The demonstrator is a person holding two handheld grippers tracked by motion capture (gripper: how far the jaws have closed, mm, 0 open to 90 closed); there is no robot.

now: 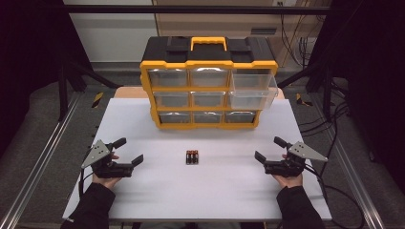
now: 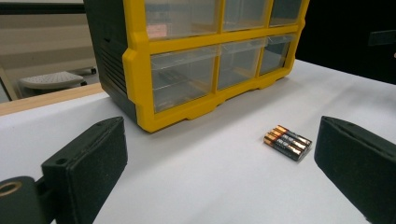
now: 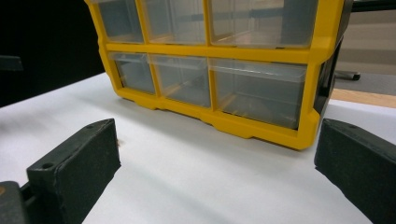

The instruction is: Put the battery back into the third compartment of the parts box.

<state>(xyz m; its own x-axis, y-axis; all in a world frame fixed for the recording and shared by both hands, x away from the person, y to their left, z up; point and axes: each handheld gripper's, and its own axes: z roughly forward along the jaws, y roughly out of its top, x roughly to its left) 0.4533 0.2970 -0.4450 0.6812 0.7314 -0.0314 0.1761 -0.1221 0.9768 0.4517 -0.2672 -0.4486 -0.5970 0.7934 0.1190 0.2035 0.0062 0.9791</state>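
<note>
The left gripper [image 1: 131, 150] and right gripper [image 1: 268, 149] are resting wide open, empty — the batteries [image 1: 192, 156] lying between them; the left gripper view is resolving four AAA cells, the high view nine drawers in the organizer [image 1: 208, 81], one [image 1: 253, 90] pulled out.

1. Batteries [image 1: 192, 157]: small pack of black cells with copper-coloured ends, side by side, lying flat on the white table [image 1: 224, 191].
2. Position: mid-table, apart from the yellow drawer cabinet [image 1: 208, 81], in front of it.
</note>
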